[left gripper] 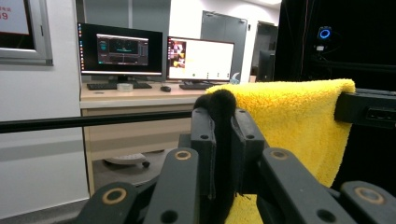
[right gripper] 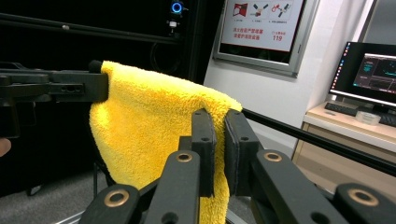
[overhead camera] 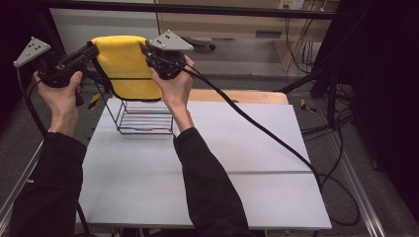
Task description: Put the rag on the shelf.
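Note:
A yellow towel (overhead camera: 126,64) hangs stretched between my two grippers above a black wire rack (overhead camera: 144,118) at the back left of the white table (overhead camera: 207,168). My left gripper (overhead camera: 94,50) is shut on the towel's left top corner, and the towel (left gripper: 289,121) spreads out to the right of its jaws (left gripper: 219,116). My right gripper (overhead camera: 146,50) is shut on the right top corner; in its own view the jaws (right gripper: 217,119) pinch the towel's edge (right gripper: 149,121). The towel's lower edge reaches the rack's top; I cannot tell whether they touch.
A black cable (overhead camera: 267,133) trails from the right gripper across the table to its right edge. A wooden board (overhead camera: 247,96) lies behind the table. Desks with monitors (left gripper: 163,56) stand beyond a black frame bar (left gripper: 93,121).

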Demonstrator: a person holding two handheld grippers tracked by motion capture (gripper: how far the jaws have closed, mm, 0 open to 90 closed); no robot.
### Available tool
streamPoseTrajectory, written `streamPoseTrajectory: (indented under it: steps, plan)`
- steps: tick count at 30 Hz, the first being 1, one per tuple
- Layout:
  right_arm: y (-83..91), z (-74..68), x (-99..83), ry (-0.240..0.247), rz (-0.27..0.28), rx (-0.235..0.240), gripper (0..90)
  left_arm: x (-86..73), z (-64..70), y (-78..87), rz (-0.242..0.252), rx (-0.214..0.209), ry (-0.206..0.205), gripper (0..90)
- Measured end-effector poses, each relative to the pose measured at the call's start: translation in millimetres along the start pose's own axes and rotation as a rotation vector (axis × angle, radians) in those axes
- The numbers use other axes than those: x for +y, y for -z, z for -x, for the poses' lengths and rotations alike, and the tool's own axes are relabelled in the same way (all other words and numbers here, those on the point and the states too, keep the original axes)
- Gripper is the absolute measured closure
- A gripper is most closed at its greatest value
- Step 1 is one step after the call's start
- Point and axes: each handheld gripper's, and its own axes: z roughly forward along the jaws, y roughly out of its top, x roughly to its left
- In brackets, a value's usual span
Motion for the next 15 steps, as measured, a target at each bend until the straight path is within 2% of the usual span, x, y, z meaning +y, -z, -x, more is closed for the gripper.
streamPoseTrajectory:
  steps: [6,10,15]
  plan:
    - [-3.5,-4.1,-7.0,0.015,-0.025,0.000,83.9,-8.4,-4.0,1.9,-0.026,0.010,-0.002,81.1]
    - [-5.5,-6.8,-10.3,0.025,-0.030,0.007,83.9,-13.1,-7.2,3.6,-0.026,0.006,0.012,81.1]
    - [-2.4,-9.5,-10.6,0.047,-0.037,0.017,83.8,-15.0,-5.6,10.5,-0.035,-0.006,-0.007,81.0]
